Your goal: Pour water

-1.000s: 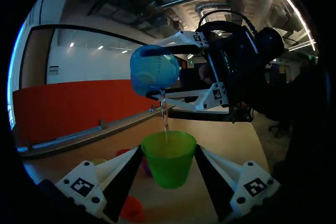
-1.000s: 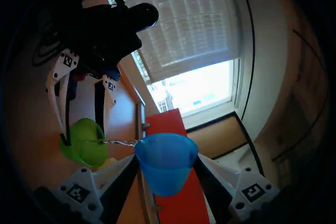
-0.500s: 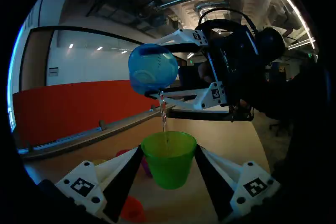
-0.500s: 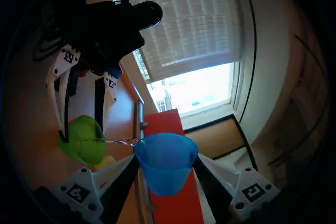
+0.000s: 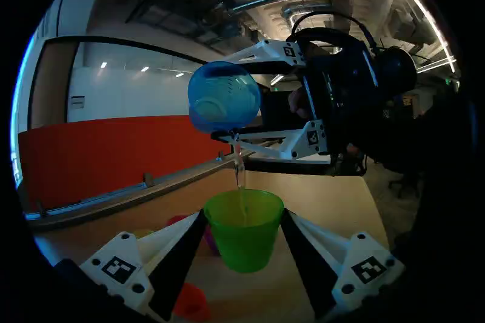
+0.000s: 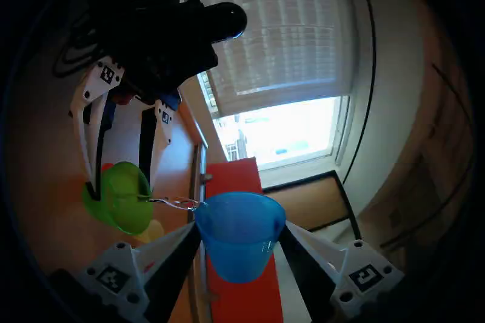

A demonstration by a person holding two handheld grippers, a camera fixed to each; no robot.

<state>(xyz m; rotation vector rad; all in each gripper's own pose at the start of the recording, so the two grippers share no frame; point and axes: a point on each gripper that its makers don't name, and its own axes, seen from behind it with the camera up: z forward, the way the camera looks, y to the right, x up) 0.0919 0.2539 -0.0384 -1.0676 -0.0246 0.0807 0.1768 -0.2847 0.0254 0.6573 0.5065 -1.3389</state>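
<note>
left gripper (image 5: pixel 243 229) clamped on green cup (image 5: pixel 244 244), steady | right gripper (image 6: pixel 239 241) clamped on tipped blue cup (image 6: pixel 239 256), barely shifted | thin stream (image 5: pixel 239 171) keeps landing inside; blue cup possibly nearly drained

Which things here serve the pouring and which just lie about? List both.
In use: blue cup, tipped in the right hand-held gripper; water stream; green cup in the left hand-held gripper.
Lying about: red item, purple item and yellow item on the table.
</note>
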